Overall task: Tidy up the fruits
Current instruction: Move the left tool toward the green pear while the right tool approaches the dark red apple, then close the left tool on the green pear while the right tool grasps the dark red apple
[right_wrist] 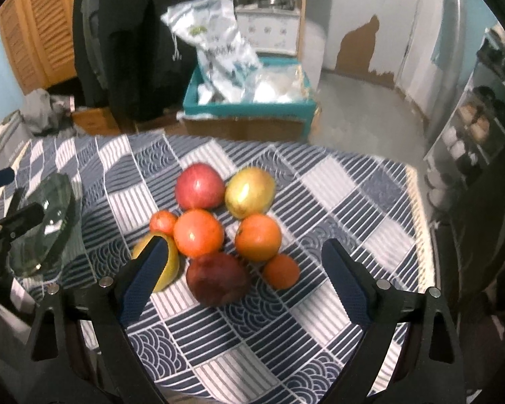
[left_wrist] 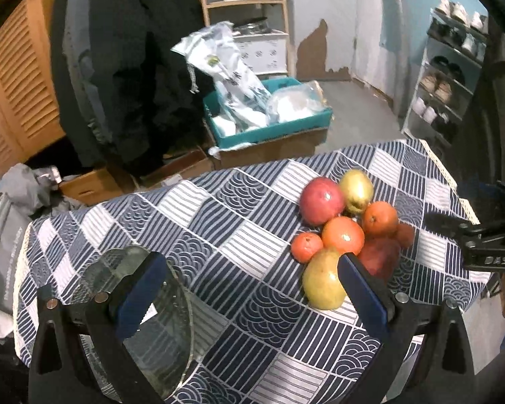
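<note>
On the desk (right_wrist: 336, 181), the heap of fruits (right_wrist: 219, 232) lies ahead of the right tongs (right_wrist: 245, 279), whose jaws gape wide with nothing gripped. The left tongs (left_wrist: 249, 289), likewise wide and empty, have the fruits by their right finger and a glass plate (left_wrist: 151, 320) under their left.

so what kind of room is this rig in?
Looks like a lived-in home, probably an entry or storage corner: a shoe rack stands by the wall, dark coats hang behind, and a wooden shelf holds a pot. The fruit pile sits on a patterned tablecloth.
</note>
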